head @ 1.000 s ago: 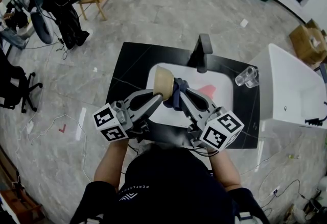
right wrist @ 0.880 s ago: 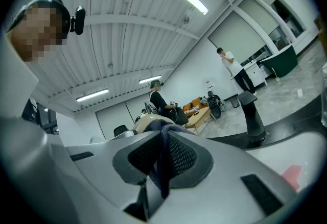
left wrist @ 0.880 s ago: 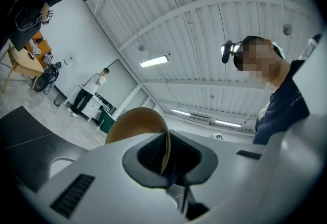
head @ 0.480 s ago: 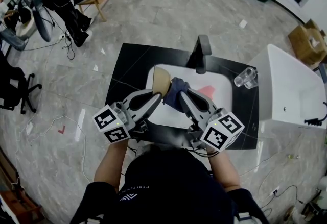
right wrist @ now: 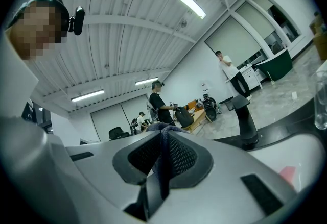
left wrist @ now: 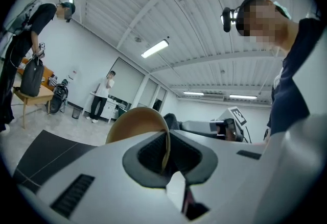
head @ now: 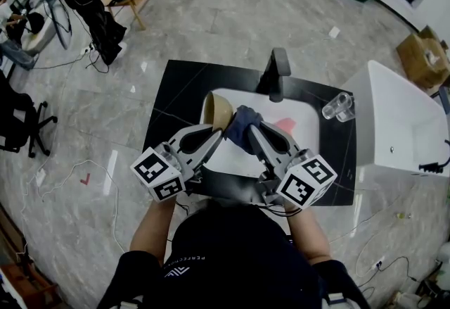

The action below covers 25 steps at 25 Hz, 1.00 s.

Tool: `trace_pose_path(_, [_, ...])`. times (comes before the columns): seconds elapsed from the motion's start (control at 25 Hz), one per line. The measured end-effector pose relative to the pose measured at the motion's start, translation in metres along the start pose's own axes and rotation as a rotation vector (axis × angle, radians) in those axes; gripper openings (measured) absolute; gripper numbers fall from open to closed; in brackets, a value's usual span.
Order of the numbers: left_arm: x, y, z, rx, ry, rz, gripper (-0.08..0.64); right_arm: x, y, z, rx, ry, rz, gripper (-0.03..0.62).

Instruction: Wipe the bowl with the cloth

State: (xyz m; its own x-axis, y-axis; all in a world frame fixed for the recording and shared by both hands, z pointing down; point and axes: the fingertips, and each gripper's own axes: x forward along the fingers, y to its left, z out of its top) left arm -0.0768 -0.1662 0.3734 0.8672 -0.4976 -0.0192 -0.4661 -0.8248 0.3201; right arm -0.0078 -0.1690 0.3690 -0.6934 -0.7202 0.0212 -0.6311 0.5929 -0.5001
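Sink (head: pixel 306 140): bowl (head: pixel 216 109) tilt bigger vs before

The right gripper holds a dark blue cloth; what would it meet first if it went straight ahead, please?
Most likely the tan round bowl held by the left gripper, beyond the dark blue cloth; depth is unclear.

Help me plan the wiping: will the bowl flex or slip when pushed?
Likely stiff: the bowl shows an even curve though the left gripper pinches only its thin rim. Probably light, as that edge grip alone holds it up. It looks smooth, so it might pivot when the cloth presses.
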Motion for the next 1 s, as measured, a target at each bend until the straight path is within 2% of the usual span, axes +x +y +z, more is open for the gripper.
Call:
trace_pose_path(0.36, [0.002,0.003,-0.022,0.103,0.104,0.047,0.018,-0.001,-0.004,-0.001,-0.010,0.002,-0.015,0.058])
trace_pose_path(0.72, [0.003,0.006,-0.032,0.132,0.170,0.099,0.018,-0.004,-0.011,-0.008,-0.056,0.031,-0.063,0.058])
trace_pose_path(1.0, [0.003,0.002,-0.039,0.162,0.196,0.099,0.018,-0.006,-0.015,-0.019,-0.084,0.067,-0.101,0.058])
